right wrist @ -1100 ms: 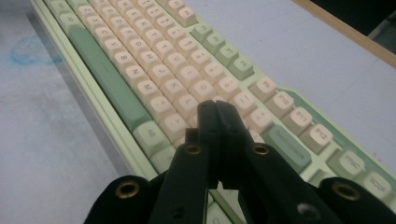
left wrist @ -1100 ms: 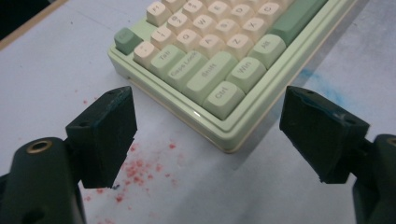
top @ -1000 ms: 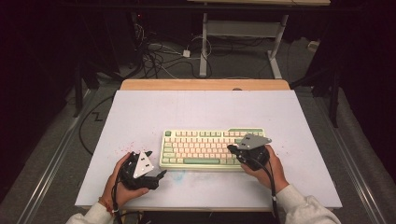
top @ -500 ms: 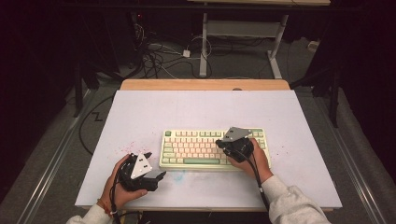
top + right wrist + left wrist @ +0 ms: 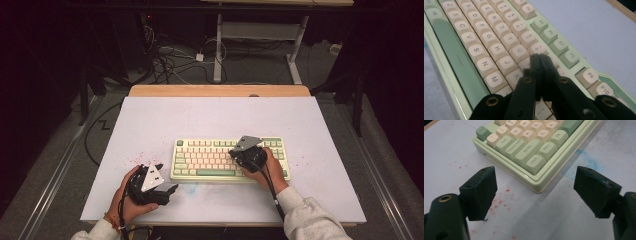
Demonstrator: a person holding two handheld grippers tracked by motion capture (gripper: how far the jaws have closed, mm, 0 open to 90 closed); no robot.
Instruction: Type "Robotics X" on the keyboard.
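Near the front edge of the white table [image 5: 220,115] lies the green and cream keyboard [image 5: 210,159], flat and turned toward the person so its keys are easy to reach. Over its right half sits the right gripper [image 5: 539,60], its fingers pressed together into one thin tip, good for poking a single key, low over the keys beside U and J. Left of the keyboard, the left gripper [image 5: 535,192] waits with its fingers spread wide, holding nothing.
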